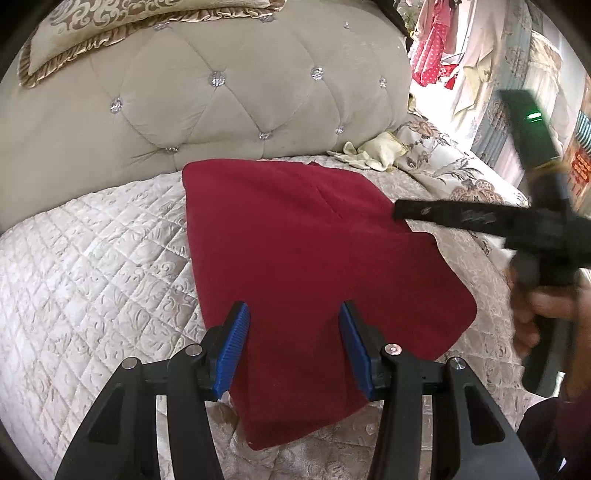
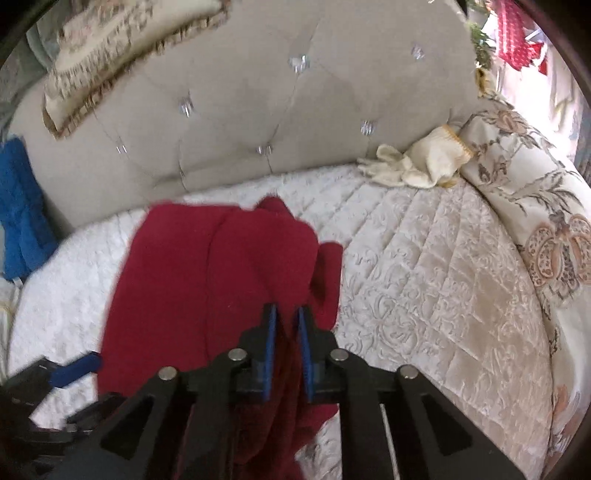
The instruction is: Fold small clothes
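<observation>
The left gripper (image 1: pixel 293 325) is hovering with its blue-padded jaws standing wide apart, nothing between them. Directly ahead of and beneath those jaws, the dark red garment (image 1: pixel 306 266) is lying spread on the cream quilted bedspread (image 1: pixel 92 266), folded into a rough slab with its far edge nearing the tufted beige headboard (image 1: pixel 221 99).

The right gripper (image 2: pixel 287 314) is pinching a fold of the same red garment (image 2: pixel 207 280): its jaws are sitting close together with red cloth running down between them. In the left wrist view, the right gripper (image 1: pixel 400 210) is reaching in from the right side, blurred, its tip touching the garment's right edge, with the person's hand (image 1: pixel 543 314) wrapped around the handle.

Ahead and to the right of both tongs, a pair of pale cloth gloves (image 2: pixel 417 166) is resting just beside a floral pillow (image 2: pixel 532 206). Far left of the right gripper, a blue fabric item (image 2: pixel 22 214) is leaning near the headboard, and a fringed cushion (image 1: pixel 103 33) is sitting on top of it.
</observation>
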Motion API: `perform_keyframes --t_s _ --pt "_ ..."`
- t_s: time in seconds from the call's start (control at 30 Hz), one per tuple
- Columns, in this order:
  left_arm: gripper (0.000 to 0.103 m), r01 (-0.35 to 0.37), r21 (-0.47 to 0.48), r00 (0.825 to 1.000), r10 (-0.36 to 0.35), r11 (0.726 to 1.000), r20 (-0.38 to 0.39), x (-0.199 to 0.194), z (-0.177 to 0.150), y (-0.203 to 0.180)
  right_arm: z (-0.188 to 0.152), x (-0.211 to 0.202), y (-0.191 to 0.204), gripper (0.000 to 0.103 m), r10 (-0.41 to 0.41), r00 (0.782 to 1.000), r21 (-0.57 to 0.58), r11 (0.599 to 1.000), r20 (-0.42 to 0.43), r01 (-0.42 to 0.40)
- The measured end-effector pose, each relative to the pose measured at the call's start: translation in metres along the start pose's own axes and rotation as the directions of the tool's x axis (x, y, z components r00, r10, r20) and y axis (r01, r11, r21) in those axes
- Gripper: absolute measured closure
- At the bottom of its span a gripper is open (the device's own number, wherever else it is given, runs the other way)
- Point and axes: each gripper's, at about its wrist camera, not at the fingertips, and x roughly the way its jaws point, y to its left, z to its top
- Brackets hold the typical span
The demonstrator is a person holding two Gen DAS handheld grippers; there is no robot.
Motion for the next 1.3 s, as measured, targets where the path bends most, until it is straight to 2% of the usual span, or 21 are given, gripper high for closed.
perform_keyframes --t_s 0.07,0.1,0.13,0.2,0.27,0.3,0.33,0.4,0.47,0.5,0.57,0.6,0.63,0.73,0.87,0.97,1.1,1.2,1.3 --pt "0.075 0.002 -0.005 1.000 -0.002 1.000 0.001 0.000 0.000 0.001 -0.001 -0.015 0.004 0.066 0.043 0.999 0.010 0.999 0.011 -0.044" --pt "0.075 0.002 -0.007 1.000 -0.002 1.000 0.002 0.000 0.000 0.001 -0.002 -0.018 0.005 0.042 0.059 0.998 0.017 0.998 0.012 -0.059" --pt "0.075 0.002 -0.008 1.000 -0.002 1.000 0.003 0.001 0.000 0.000 -0.004 -0.021 0.006 0.029 0.070 0.997 0.027 0.997 0.013 -0.071" --pt "0.075 0.006 -0.016 1.000 -0.006 1.000 0.005 0.001 0.001 0.001 -0.010 -0.015 0.007 0.028 0.079 0.997 0.032 0.996 -0.017 -0.078" --pt "0.075 0.018 -0.038 1.000 -0.018 0.999 0.005 0.000 0.001 0.003 -0.020 0.003 0.006 0.038 0.108 0.989 0.042 0.994 -0.100 -0.104" --pt "0.075 0.038 -0.056 0.999 -0.038 0.998 0.002 -0.001 0.002 0.006 -0.025 0.010 0.004 0.070 0.115 0.984 0.039 0.993 -0.133 -0.110" --pt "0.075 0.059 -0.072 0.998 -0.059 0.996 0.000 -0.002 0.003 0.008 -0.031 0.014 0.003 0.076 0.112 0.983 0.029 0.994 -0.148 -0.109" --pt "0.074 0.101 -0.106 0.995 -0.101 0.989 0.002 -0.006 0.006 0.014 -0.039 0.014 0.002 0.077 0.094 0.988 -0.010 0.995 -0.123 -0.096" --pt "0.069 0.141 -0.131 0.990 -0.139 0.981 0.018 -0.008 0.008 0.022 -0.037 0.009 0.001 0.077 0.122 0.987 0.007 0.993 -0.106 -0.122" --pt "0.065 0.167 -0.149 0.986 -0.165 0.975 0.022 -0.006 0.010 0.026 -0.034 0.005 -0.001 0.076 0.148 0.986 0.023 0.989 -0.079 -0.147" --pt "0.063 0.217 -0.188 0.976 -0.218 0.958 0.020 0.000 0.010 0.033 -0.027 0.000 -0.009 0.054 0.164 0.986 0.061 0.985 -0.026 -0.162" --pt "0.061 0.239 -0.207 0.971 -0.240 0.949 0.021 0.003 0.010 0.036 -0.024 0.000 -0.014 0.029 0.149 0.989 0.083 0.985 -0.007 -0.148" --pt "0.061 0.260 -0.220 0.965 -0.259 0.940 0.032 0.007 0.011 0.040 -0.022 0.002 -0.018 0.016 0.159 0.987 0.100 0.982 0.009 -0.159" --pt "0.057 0.303 -0.220 0.953 -0.297 0.927 0.059 0.015 0.012 0.045 -0.014 0.023 -0.030 0.014 0.221 0.975 0.150 0.965 -0.009 -0.217" --pt "0.042 0.350 -0.205 0.937 -0.342 0.914 0.072 0.025 0.017 0.047 -0.013 0.068 -0.043 0.013 0.261 0.961 0.196 0.951 -0.094 -0.240" --pt "0.032 0.350 -0.162 0.937 -0.343 0.923 0.069 0.032 0.020 0.039 -0.014 0.073 -0.040 0.008 0.306 0.951 0.156 0.942 -0.039 -0.297" --pt "0.032 0.334 -0.150 0.942 -0.329 0.930 0.058 0.030 0.022 0.038 -0.012 0.078 -0.032 0.008 0.309 0.950 0.136 0.944 -0.052 -0.299" --pt "0.035 0.347 -0.229 0.938 -0.336 0.910 0.085 0.020 0.018 0.052 -0.011 0.076 -0.033 0.008 0.317 0.947 0.150 0.940 -0.056 -0.306" --pt "0.035 0.313 -0.284 0.949 -0.289 0.906 0.124 0.011 0.012 0.066 -0.012 0.074 -0.034 0.008 0.328 0.943 0.155 0.936 -0.052 -0.317"
